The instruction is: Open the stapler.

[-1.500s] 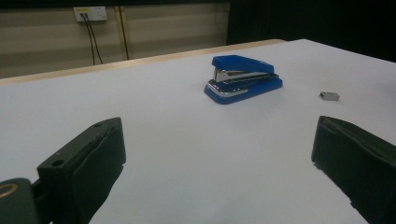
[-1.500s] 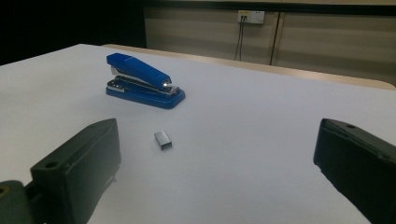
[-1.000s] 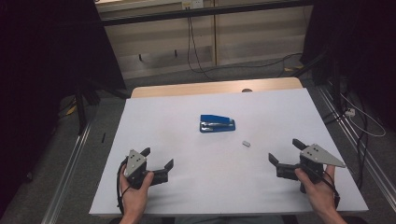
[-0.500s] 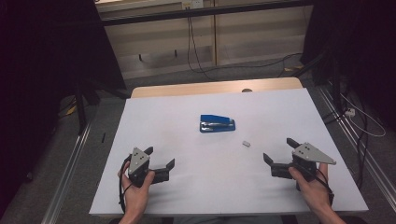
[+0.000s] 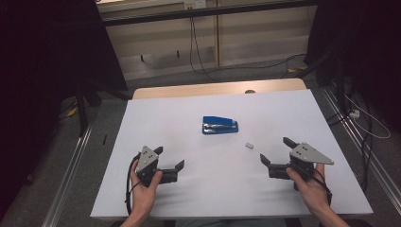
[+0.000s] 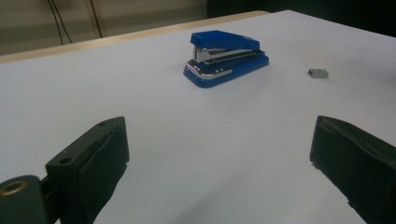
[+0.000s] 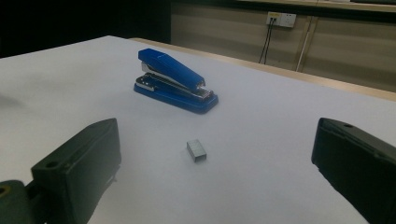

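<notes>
Stapler (image 5: 220,126) mid-table, staple block (image 5: 248,146) beside it — left gripper (image 5: 169,159) and right gripper (image 5: 276,151) both gape wide, empty

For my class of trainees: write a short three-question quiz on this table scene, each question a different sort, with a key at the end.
1. True or false: the blue stapler is held by the left tongs.
2. Which tongs are nearer the small block of staples? A) left B) right
3. Fill in: both tongs are ____ (open/shut).

Key:
1. False; the stapler lies alone on the white table.
2. B.
3. Open; in both gripper views the jaws stand wide apart with nothing between them.
</notes>
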A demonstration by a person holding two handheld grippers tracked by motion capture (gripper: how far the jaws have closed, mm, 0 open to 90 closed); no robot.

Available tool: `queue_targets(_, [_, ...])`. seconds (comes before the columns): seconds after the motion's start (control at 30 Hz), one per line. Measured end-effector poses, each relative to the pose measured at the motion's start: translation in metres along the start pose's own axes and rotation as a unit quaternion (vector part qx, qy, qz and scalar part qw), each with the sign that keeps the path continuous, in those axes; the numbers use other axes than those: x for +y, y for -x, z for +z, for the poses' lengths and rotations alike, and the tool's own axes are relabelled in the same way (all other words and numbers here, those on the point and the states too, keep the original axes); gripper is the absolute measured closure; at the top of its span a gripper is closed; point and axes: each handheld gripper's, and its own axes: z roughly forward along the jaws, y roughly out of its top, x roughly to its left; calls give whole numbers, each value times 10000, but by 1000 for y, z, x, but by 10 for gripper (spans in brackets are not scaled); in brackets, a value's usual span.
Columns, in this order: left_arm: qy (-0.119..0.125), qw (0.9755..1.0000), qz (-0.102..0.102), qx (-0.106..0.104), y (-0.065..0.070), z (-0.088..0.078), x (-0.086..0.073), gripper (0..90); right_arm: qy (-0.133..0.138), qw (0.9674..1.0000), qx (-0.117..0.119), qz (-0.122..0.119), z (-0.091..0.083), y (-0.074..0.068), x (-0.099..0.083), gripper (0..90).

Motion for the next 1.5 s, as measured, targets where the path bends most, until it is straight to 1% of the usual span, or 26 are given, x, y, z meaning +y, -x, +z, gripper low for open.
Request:
queue_targets(0.03, [25,10000,5,30,1,1,1,45,0,10000,0,0,0,0,0,8])
queue_targets(0.13, [55,10000,-11,-41,2,4,4,44,-20,10000,7,-28,4,0,2,8])
queue_targets(0.2, [23,9999,96,-89,3,6,6,44,-37,9999,49,-91,8,-3,4,8])
queue_targets(0.23, [0,9998,166,-69,4,7,7,44,-37,9999,49,-91,8,-3,4,8])
queue_targets(0.37, [24,9998,185,-41,4,11,10,45,-47,9997,194,-135,15,-7,6,9])
queue_targets(0.4, [64,9998,156,-47,4,12,11,43,-30,9996,260,-143,20,-9,9,11])
queue_targets(0.43, [86,9999,118,-74,3,12,11,43,-30,9996,260,-143,20,-9,9,11])
queue_targets(0.53, [110,9998,100,-102,1,16,13,42,30,9992,369,-175,26,-12,14,17])
queue_targets(0.6, [135,9998,89,-108,1,19,14,41,-20,9987,370,-352,29,-12,16,24])
queue_targets(0.63, [175,9997,84,-136,2,20,15,40,15,9989,366,-278,30,-11,16,25])
queue_targets(0.67, [185,9997,95,-147,2,22,17,40,-6,9989,451,-131,33,-11,15,24])
queue_targets(0.77, [193,9996,81,-180,3,26,20,41,-16,9989,459,-132,35,-12,16,24])
queue_targets(0.87, [215,9995,136,-190,5,33,24,42,25,9989,448,-122,37,-12,19,22])
queue_targets(0.97, [266,9994,146,-189,5,35,26,43,-11,9989,439,-182,40,-13,20,8])
queue_targets(1.0, [276,9993,162,-195,4,36,26,43,-99,9987,484,-132,43,-14,21,11])
queue_targets(1.03, [269,9994,146,-182,4,37,27,43,-99,9987,484,-132,43,-14,21,11])
queue_targets(1.07, [267,9994,137,-184,3,39,28,41,-107,9986,504,-80,45,-14,21,8])
queue_targets(1.17, [268,9995,117,-136,2,44,31,40,-136,9988,474,-34,51,-16,22,8])
queue_targets(1.2, [306,9994,107,-149,1,46,32,39,-119,9987,488,-19,53,-16,23,10])
queue_targets(1.27, [286,9994,99,-176,1,50,35,39,-87,9987,498,-8,55,-17,25,11])
queue_targets(1.3, [268,9993,128,-216,0,54,36,38,-28,9987,516,16,57,-17,29,26])
queue_targets(1.33, [268,9993,128,-216,0,54,36,38,-28,9987,516,16,57,-17,29,26])
queue_targets(1.37, [273,9993,157,-204,0,56,37,38,40,9987,507,8,59,-16,32,30])
queue_targets(1.4, [265,9994,166,-179,0,58,37,38,40,9987,507,8,59,-16,32,30])
queue_targets(1.47, [256,9993,195,-193,-1,61,40,37,50,9986,527,-9,62,-16,35,39])
queue_targets(1.5, [295,9993,153,-174,-3,64,44,36,69,9985,544,-20,64,-16,37,37])
